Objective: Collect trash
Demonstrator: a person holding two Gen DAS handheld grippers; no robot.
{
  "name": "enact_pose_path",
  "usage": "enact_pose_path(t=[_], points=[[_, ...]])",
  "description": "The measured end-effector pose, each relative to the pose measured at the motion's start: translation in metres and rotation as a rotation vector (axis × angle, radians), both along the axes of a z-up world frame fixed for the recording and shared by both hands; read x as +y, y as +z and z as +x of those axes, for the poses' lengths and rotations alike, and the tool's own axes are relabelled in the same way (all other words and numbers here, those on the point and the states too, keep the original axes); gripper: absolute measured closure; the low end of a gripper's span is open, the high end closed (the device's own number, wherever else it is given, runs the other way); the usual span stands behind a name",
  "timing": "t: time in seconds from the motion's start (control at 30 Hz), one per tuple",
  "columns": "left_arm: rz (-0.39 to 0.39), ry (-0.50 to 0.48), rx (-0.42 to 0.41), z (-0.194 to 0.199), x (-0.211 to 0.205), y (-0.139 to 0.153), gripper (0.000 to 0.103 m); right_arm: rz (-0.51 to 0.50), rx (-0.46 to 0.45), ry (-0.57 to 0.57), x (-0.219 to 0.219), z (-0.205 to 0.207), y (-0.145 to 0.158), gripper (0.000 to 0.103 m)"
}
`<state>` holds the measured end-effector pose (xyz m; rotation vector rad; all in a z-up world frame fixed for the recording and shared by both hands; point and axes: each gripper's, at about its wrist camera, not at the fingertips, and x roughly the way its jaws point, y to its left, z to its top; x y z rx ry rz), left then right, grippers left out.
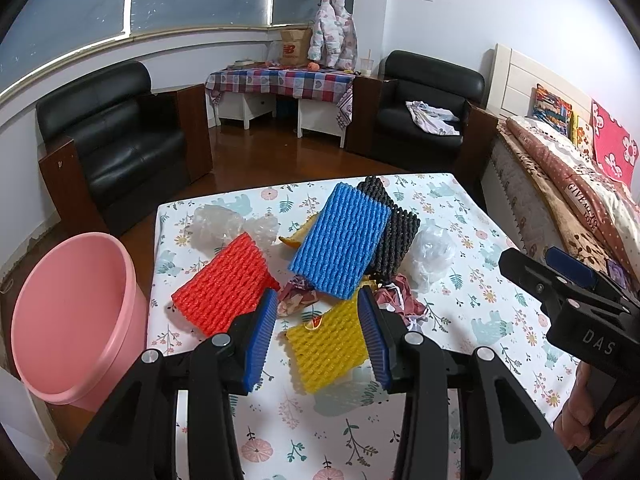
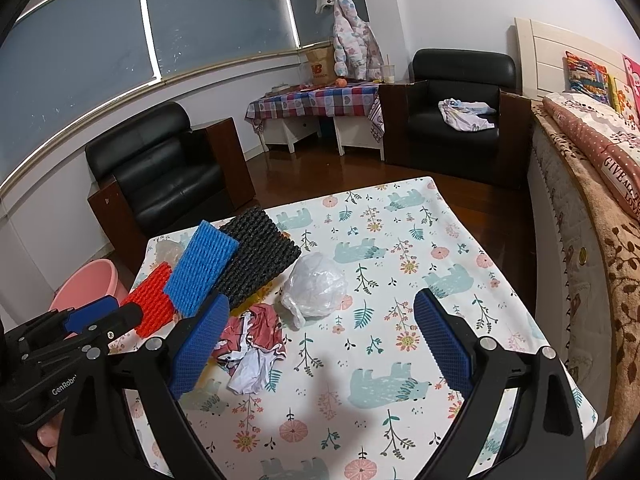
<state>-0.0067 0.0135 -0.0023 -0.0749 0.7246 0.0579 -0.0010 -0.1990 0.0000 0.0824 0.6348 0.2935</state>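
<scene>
Trash collection at its start: the left tool (image 1: 318, 334) hangs with its jaws spread and nothing in them, poised just above a yellow foam net (image 1: 328, 346) that lies between its fingertips on the flowered tabletop (image 1: 472, 304). Just ahead of it sit a red foam net (image 1: 226, 286), a blue foam net (image 1: 340, 240) overlapping a black foam net (image 1: 394, 232), crumpled paper (image 2: 252, 350), clear plastic wrap (image 1: 224, 224) and a balled plastic bag (image 2: 314, 286). The right tool (image 2: 320, 346), also gaping and empty, hovers beside the paper. The pink bucket (image 1: 70, 320), to the left tool's left beside the tabletop, shows no trash in its visible interior; by appearances every piece remains to be collected.
</scene>
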Motion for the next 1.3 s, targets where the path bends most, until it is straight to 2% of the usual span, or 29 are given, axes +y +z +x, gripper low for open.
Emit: enact_pose_path(t=[0.53,0.7,0.87,1.1,1.3], points=[[-0.024,0.0,-0.009,0.001,0.006,-0.001,0.061,-0.003,0.005,0.007,0.003,0.001,-0.004,0.009],[-0.06,-0.02,-0.036,0.001,0.01,-0.001,0.061,-0.001,0.014,0.018,0.002,0.003,-0.009,0.009],[-0.1,-0.052,-0.054,0.005,0.014,-0.003,0.061,-0.002,0.034,0.036,0.003,0.007,-0.016,0.014],[-0.115,-0.063,-0.025,0.035,0.019,-0.01,0.061,0.007,0.062,0.057,0.005,0.016,-0.024,0.02],[-0.14,-0.038,0.044,0.067,0.026,-0.028,0.061,0.024,0.068,0.065,0.003,0.029,-0.023,0.022]])
